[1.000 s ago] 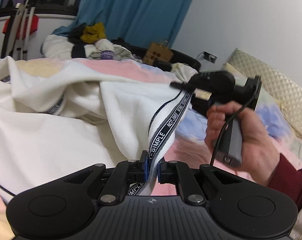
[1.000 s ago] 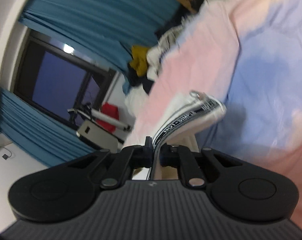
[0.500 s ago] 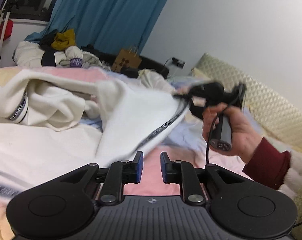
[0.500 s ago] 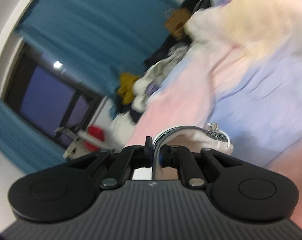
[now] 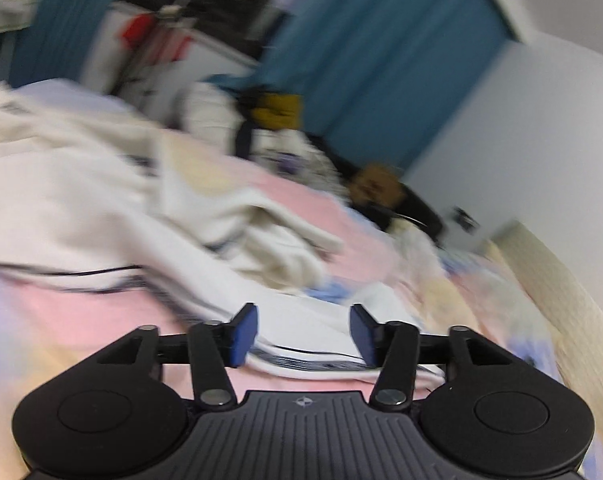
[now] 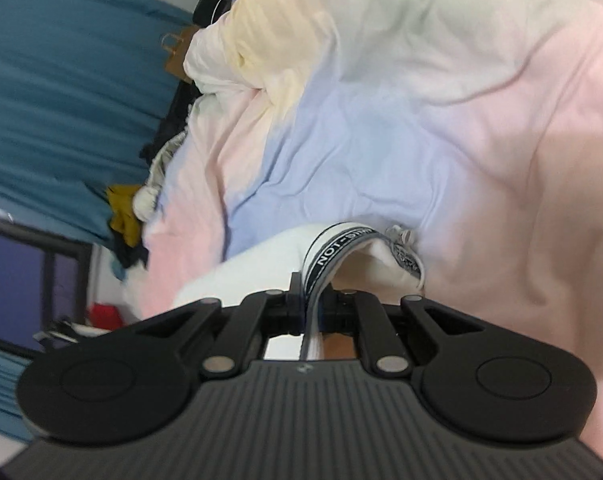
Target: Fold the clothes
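While left fingers: (image 5: 303, 334) now spread wide, empty, having let the white garment (image 5: 81, 200) go.
Right fingers: (image 6: 312, 312) still clamped on its lettered band (image 6: 333, 250).
Meaning: one edge laid on the bed (image 6: 421, 140); fold underway.

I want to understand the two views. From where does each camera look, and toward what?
Left wrist: behind the open left gripper, facing the white garment on the bed; only its blue pads show.
Right wrist: behind the right gripper, rolled sideways, shut on the garment's lettered band.
Shared: garment, pastel bedding, blue curtain.
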Available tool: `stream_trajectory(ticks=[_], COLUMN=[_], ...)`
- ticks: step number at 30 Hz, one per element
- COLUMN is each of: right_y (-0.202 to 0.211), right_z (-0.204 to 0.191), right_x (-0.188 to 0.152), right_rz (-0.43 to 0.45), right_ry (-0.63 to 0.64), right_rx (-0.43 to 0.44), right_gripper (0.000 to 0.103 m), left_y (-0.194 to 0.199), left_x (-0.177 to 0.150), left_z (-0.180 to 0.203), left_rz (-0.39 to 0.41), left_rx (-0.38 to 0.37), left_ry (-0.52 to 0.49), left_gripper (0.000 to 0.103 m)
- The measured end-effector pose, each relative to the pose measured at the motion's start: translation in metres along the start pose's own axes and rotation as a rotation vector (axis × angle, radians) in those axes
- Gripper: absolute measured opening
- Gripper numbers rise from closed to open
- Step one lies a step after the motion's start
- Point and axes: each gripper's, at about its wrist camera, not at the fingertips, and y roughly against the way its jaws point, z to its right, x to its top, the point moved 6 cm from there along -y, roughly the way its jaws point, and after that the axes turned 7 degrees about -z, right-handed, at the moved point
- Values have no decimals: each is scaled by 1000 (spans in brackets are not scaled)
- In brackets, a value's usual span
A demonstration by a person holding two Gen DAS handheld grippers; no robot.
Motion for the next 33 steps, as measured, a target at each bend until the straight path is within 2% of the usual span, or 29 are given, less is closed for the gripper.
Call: stream_trajectory(ticks=[2, 5, 11, 15, 17, 21, 24, 28, 30, 33], right_y=[3, 7, 15, 20, 21, 21, 17, 9, 6, 1], right_z=[-2, -3, -4, -5, -6, -14, -22, -29, -33, -39], right_x=[-3, -3, -3, -2, -2, -2, 2, 7, 7, 8], right_rz=[2, 5, 10, 14, 14, 29, 39, 55, 64, 71], right_ry=[23, 40, 68, 87, 82, 87, 114, 117, 124, 148], right_rx=[-19, -27, -37, -44, -37, -26, -32, -30, -32, -31], right_gripper=[9, 10, 10, 10, 10, 10, 10, 10, 10, 10], left_y=[12, 32, 44, 34, 28, 12, 2, -22, -32, -37], left_x=[7, 18, 19, 14, 13, 20, 25, 32, 36, 49], left_z=[-28, -76, -162, -203, -214, -217, -228, -253, -267, -277], left_rz=[-8, -6, 43, 41, 38, 36, 73, 128, 156, 221], left_rx=[60, 138, 213, 238, 230, 219, 190, 204, 202, 185], left_ry=[79, 241, 675, 871, 911, 910, 942, 966, 1015, 1005], left_gripper=[70, 73, 74, 74, 74, 73, 73, 71, 65, 43])
